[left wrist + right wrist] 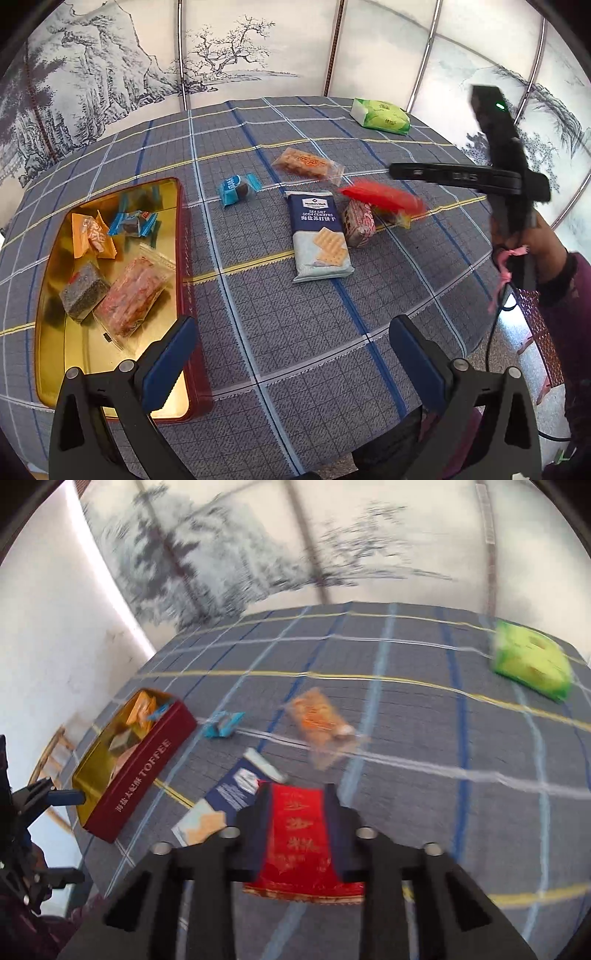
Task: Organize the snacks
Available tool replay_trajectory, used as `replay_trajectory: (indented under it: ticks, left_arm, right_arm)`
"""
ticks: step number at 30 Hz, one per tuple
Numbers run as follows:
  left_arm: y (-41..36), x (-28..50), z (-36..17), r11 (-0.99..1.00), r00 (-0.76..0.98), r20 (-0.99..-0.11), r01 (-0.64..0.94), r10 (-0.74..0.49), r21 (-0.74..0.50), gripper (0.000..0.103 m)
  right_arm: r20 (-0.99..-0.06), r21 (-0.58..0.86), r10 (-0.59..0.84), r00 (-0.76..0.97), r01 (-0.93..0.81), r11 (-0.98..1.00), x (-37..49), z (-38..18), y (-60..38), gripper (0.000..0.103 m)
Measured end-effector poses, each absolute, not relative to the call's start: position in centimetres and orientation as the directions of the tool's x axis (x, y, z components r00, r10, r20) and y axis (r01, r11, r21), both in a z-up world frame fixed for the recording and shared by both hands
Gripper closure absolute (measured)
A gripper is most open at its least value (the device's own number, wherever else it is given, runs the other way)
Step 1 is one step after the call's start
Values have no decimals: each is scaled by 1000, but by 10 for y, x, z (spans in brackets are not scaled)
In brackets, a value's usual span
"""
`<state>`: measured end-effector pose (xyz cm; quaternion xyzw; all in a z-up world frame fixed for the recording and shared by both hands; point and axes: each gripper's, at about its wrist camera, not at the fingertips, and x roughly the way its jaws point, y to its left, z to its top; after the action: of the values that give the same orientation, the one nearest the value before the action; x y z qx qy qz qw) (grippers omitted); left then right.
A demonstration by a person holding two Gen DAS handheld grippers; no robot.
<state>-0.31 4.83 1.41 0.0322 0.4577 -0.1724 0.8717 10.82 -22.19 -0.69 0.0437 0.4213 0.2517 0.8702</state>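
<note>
A red-sided tin with a gold inside (pixel 110 387) (pixel 144 775) sits at the table's left and holds several wrapped snacks. My left gripper (pixel 291 354) is open and empty, just right of the tin's near end. My right gripper (pixel 295 805) is shut on a red snack packet (pixel 301 842) (pixel 384 197) and holds it above the table, over the loose snacks. On the cloth lie a navy soda cracker pack (pixel 319 236) (pixel 229 797), a blue wrapped sweet (pixel 236 188) (pixel 221 725), an orange clear-wrapped snack (pixel 306 164) (pixel 319 723) and a pink-and-white wrapped snack (pixel 358 223).
A green tissue pack (pixel 382 114) (pixel 532 662) lies at the far right of the checked tablecloth (pixel 295 314). A painted screen (pixel 221 55) stands behind the table. The table edge runs near my right hand (pixel 535 251).
</note>
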Motion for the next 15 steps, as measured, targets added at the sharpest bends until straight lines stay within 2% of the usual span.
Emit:
replay_trajectory:
  ticks: [3,5,6,7,9,11,15]
  left_arm:
    - [41,-6,14,934,513,-814,344,-271,-94,1]
    - [36,-8,15,931,516,-813,355,-270,-84,1]
    - [33,-9,15,930,518,-813,361,-268,-76,1]
    - [30,-9,15,929,518,-813,363,-265,-72,1]
    - [25,-10,15,927,516,-815,368,-263,-67,1]
    - [22,-10,15,927,513,-818,370,-262,-65,1]
    - [19,-11,15,925,515,-818,375,-257,-54,1]
  right_arm:
    - [-744,249,397,538,-328,911,93,-17,-253,77]
    - [-738,302,425,524,-306,903,86,-24,-273,76]
    - [-741,317,438,509,-309,896,84,-27,-277,72]
    - [-750,309,429,504,-308,900,83,-28,-276,66]
    - [-741,331,451,498,-312,890,86,-28,-273,27]
    - [-726,346,476,496,-335,877,89,-29,-258,25]
    - [-740,250,441,508,-401,881,97,-29,-216,25]
